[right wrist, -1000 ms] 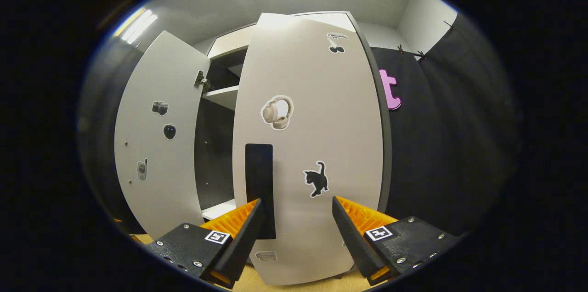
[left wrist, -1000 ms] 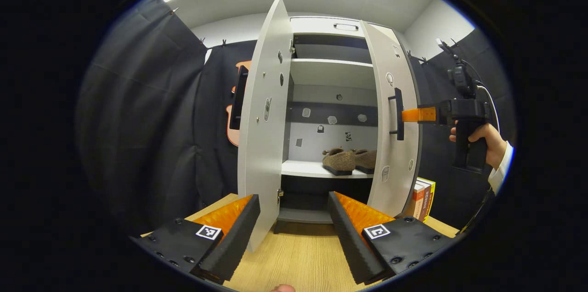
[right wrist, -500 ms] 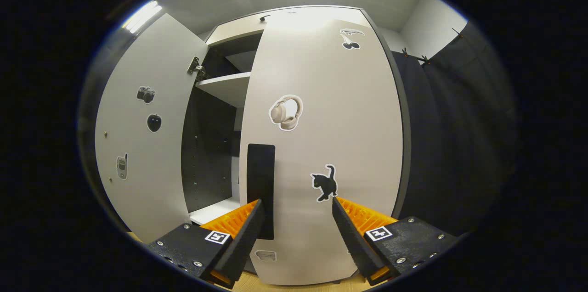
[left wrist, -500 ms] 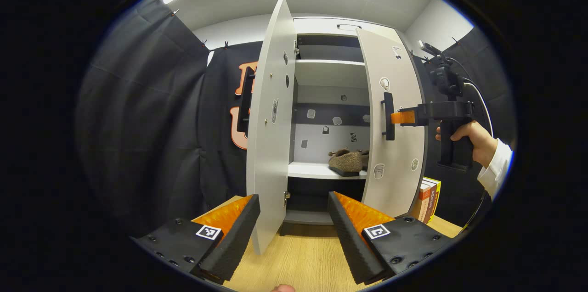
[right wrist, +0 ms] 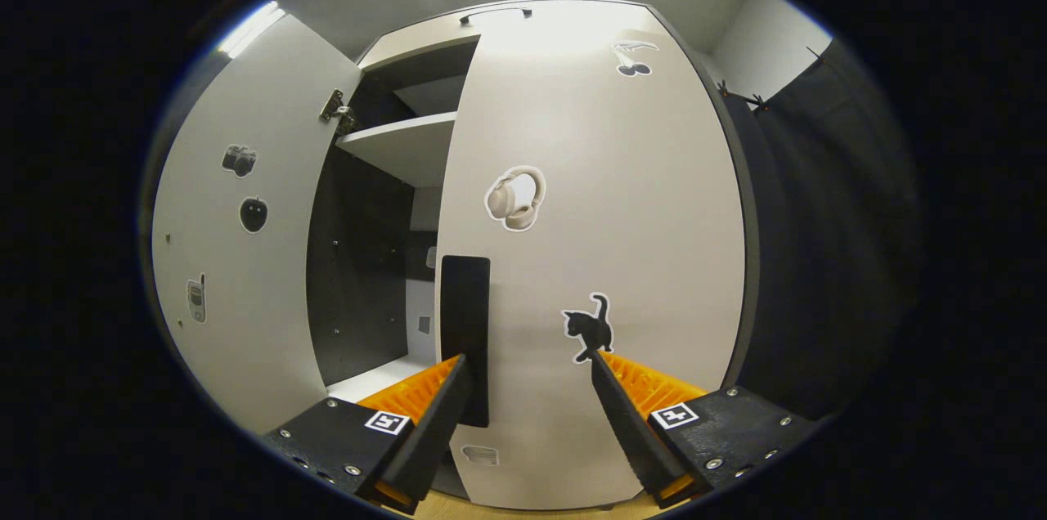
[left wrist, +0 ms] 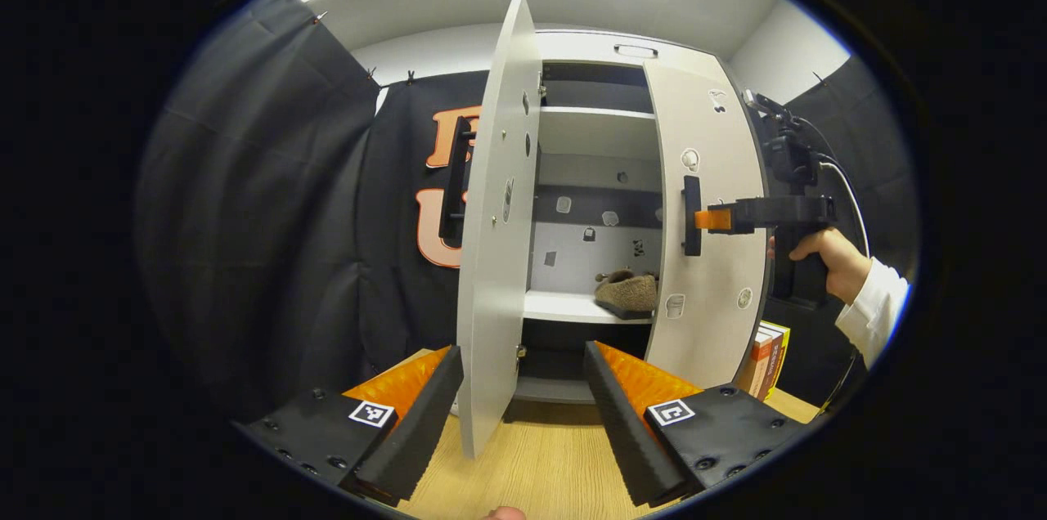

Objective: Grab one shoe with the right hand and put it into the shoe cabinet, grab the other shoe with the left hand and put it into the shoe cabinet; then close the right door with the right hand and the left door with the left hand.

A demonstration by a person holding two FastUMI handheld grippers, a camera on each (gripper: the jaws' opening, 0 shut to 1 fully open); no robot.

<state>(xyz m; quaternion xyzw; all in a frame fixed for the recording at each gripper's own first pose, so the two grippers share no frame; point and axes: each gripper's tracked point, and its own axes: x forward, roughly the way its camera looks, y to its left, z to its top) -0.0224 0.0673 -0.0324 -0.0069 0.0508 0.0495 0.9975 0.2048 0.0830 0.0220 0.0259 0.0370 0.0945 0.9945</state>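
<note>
right gripper (right wrist: 527, 369) jaws apart, tips against right door (right wrist: 605, 177) beside its upright handle (right wrist: 465, 332) | left gripper (left wrist: 523, 365) spread, idle, left door (left wrist: 495, 258) edge-on just ahead | shoe (left wrist: 628, 293) on cabinet shelf (left wrist: 572, 307)

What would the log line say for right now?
shoes: on shelf | right gripper: open, pushing right door | left gripper: open, by left door | doors: ajar

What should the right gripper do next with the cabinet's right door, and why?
Probably keep pushing the right door toward the shoe cabinet. The open right gripper sits against the door face by its black handle, and in the left gripper view the door is only partly closed, with a brown shoe on the shelf visible through the gap. The left door stands wide open.
</note>
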